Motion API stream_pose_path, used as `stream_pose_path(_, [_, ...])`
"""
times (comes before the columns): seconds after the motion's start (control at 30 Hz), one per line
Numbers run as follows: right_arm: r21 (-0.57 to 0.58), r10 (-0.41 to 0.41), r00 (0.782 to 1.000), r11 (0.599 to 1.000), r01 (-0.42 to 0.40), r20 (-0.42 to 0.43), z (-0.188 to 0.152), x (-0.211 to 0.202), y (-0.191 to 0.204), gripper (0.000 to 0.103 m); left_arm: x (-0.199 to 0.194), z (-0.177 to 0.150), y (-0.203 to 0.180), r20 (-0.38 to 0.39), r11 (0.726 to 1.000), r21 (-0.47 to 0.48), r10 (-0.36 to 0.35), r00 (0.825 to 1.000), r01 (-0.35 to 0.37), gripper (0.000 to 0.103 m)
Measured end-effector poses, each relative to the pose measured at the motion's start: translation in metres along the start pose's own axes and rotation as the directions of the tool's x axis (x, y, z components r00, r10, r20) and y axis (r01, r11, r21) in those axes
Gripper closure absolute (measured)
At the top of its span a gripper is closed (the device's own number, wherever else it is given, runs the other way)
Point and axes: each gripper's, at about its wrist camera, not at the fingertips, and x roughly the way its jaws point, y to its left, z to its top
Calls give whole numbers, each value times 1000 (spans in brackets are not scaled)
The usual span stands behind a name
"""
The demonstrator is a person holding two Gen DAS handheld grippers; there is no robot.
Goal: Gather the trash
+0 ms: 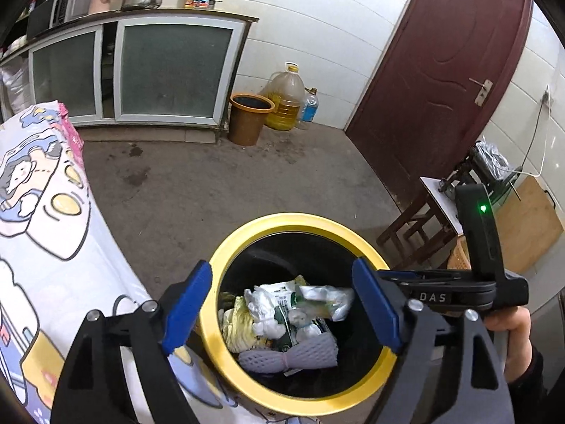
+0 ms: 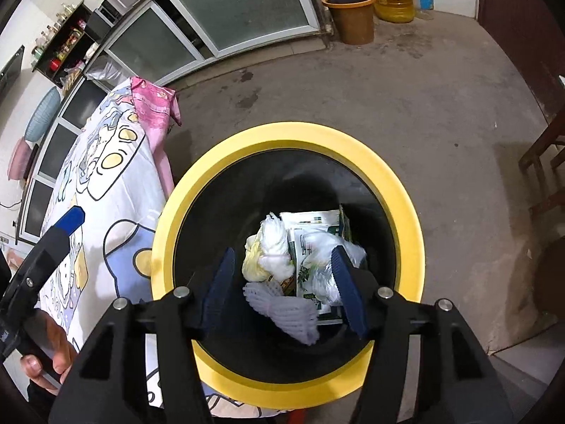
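A round bin with a yellow rim (image 1: pixel 300 221) (image 2: pixel 282 134) and a black inside stands on the floor beside the table. In it lies trash: crumpled white tissue (image 1: pixel 263 312) (image 2: pixel 275 243), a green-and-white carton (image 2: pixel 310 226), a yellow wrapper (image 1: pixel 240 328) and a pale foam fruit net (image 1: pixel 286 357) (image 2: pixel 282 307). My left gripper (image 1: pixel 282 304) hangs open over the bin's mouth, blue pads wide apart, nothing between them. My right gripper (image 2: pixel 284 275) is open too, lower inside the rim, its pads empty above the trash.
A table under a cartoon-print cloth (image 1: pixel 53 229) (image 2: pixel 116 205) touches the bin's left side. A brown bucket (image 1: pixel 249 118), an oil jug (image 1: pixel 287 102) and a water bottle stand by the far wall. A dark red door (image 1: pixel 441 70) and a wooden stool (image 1: pixel 423 219) are at right.
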Motion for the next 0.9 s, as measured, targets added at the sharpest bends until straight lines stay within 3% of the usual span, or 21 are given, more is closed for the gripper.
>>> stream_pose_path(0.17, [-2, 4, 1000, 1000, -4, 5, -8, -6, 8, 46, -22, -9, 12, 22, 999, -32, 5, 1000, -5, 21])
stream_pose_path(0.3, [17, -37, 998, 999, 37, 58, -17, -16, 13, 21, -50, -19, 26, 63, 998, -59, 33, 997, -29, 10])
stream_pose_path(0.43, [32, -97, 983, 995, 93, 153, -28, -30, 22, 12, -90, -33, 36, 116, 993, -64, 101, 988, -94, 8])
stream_pose_path(0.57, [55, -165, 948, 986, 156, 273, -42, -42, 34, 8, -136, -51, 45, 171, 987, -63, 156, 973, -147, 8])
stream_pose_path(0.63, [67, -218, 923, 976, 208, 317, -48, -47, 42, 8, -161, -62, 51, 197, 985, -88, 166, 966, -151, 8])
stream_pose_path(0.77, [98, -253, 874, 967, 234, 414, -64, -63, 58, 8, -208, -83, 61, 253, 977, -119, 202, 946, -177, 8])
stream_pose_path(0.83, [101, -284, 827, 958, 270, 485, -78, -76, 74, 8, -231, -96, 60, 292, 967, -107, 251, 923, -229, 8])
stream_pose_path(0.9, [83, -290, 782, 952, 295, 551, -92, -90, 91, 8, -251, -109, 56, 338, 944, -100, 329, 882, -314, 8])
